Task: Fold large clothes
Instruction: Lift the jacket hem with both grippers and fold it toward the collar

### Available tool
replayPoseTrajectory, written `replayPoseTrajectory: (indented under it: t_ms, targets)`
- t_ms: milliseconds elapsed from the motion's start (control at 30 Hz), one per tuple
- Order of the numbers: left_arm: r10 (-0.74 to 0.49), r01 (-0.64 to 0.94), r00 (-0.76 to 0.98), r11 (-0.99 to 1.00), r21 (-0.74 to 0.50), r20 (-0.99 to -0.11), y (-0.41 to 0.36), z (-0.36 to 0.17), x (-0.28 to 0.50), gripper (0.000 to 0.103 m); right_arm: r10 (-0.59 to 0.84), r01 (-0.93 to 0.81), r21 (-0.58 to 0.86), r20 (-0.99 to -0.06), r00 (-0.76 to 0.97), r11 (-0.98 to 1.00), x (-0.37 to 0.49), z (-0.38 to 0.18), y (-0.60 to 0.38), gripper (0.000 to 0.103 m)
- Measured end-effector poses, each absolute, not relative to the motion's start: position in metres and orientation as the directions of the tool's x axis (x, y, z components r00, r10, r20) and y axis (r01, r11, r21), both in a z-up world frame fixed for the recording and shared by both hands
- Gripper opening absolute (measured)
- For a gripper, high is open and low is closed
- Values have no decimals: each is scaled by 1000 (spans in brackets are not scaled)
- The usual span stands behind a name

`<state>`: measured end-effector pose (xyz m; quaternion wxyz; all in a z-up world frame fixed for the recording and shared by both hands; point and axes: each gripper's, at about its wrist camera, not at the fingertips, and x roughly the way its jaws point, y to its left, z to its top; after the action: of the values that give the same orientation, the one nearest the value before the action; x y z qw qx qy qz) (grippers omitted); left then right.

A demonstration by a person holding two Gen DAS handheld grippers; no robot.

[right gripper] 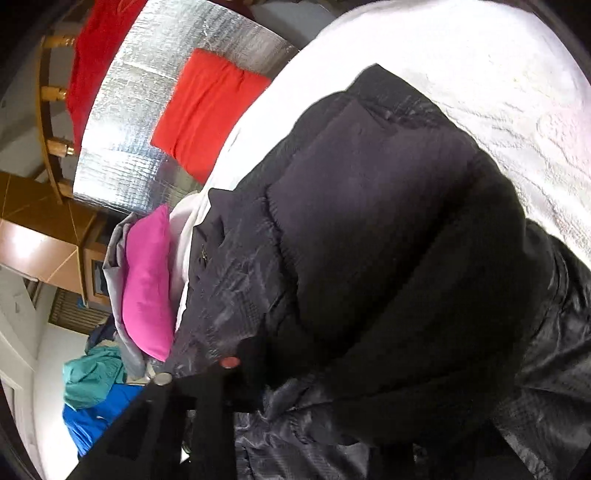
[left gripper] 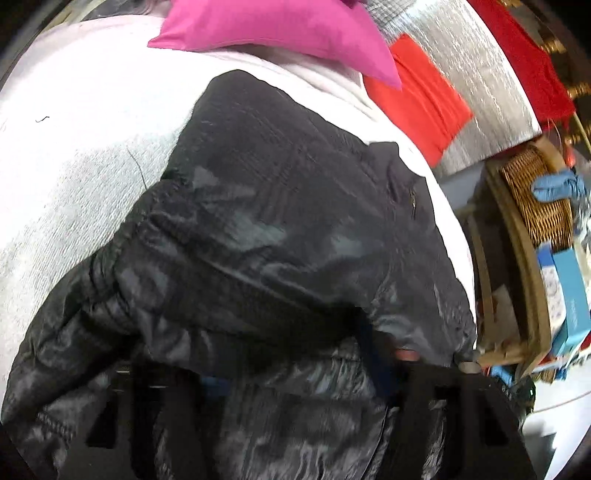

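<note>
The black puffer jacket lay on the white bedspread, its long axis running away from the left gripper toward its collar end. Its shiny quilted fabric bunched over that gripper's fingers; their grip could not be told. The right gripper sat against the jacket's edge, grip equally unclear. Beyond the jacket lay a pink pillow and an orange cloth on silver foil.
</note>
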<state>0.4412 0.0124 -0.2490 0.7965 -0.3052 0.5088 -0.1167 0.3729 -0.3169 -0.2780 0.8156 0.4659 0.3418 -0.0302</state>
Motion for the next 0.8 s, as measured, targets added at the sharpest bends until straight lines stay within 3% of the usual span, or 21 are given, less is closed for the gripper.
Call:
replayPoseTrajectory:
  t_ms: [100, 167, 267, 367, 433, 500, 767, 800]
  targets:
    - [-479, -117, 502, 787, -605, -720, 7, -240, 438, 33, 232, 316, 726, -546, 805, 611, 366, -258, -312, 22]
    - [-457, -98, 531, 804, -587, -714, 4, -233, 434, 33, 221, 291, 708, -536, 815, 644, 363, -250, -308, 22]
    - [-422, -92, 519, 837, -539, -743, 0, -236, 432, 34, 243, 338, 684, -604, 759, 646, 370, -266, -310, 22]
    - [-441, -142, 486, 812, -566, -755, 5, -248, 435, 45, 317, 379, 739, -611, 726, 556, 371, -284, -318, 28]
    - [-463, -147, 467, 800, -582, -754, 7, -248, 434, 53, 340, 370, 755, -599, 725, 541, 368, -279, -319, 41]
    - [-463, -140, 460, 805, -576, -758, 5, -245, 429, 58, 347, 331, 762, -575, 741, 556, 364, -273, -314, 71]
    - [-580, -78, 406, 748, -659, -706, -14, -247, 411, 66, 371, 255, 726, -580, 725, 638, 372, -270, -270, 72]
    - [-589, -84, 407, 737, -670, -699, -14, -249, 412, 66, 397, 233, 743, -563, 725, 628, 374, -270, -265, 65]
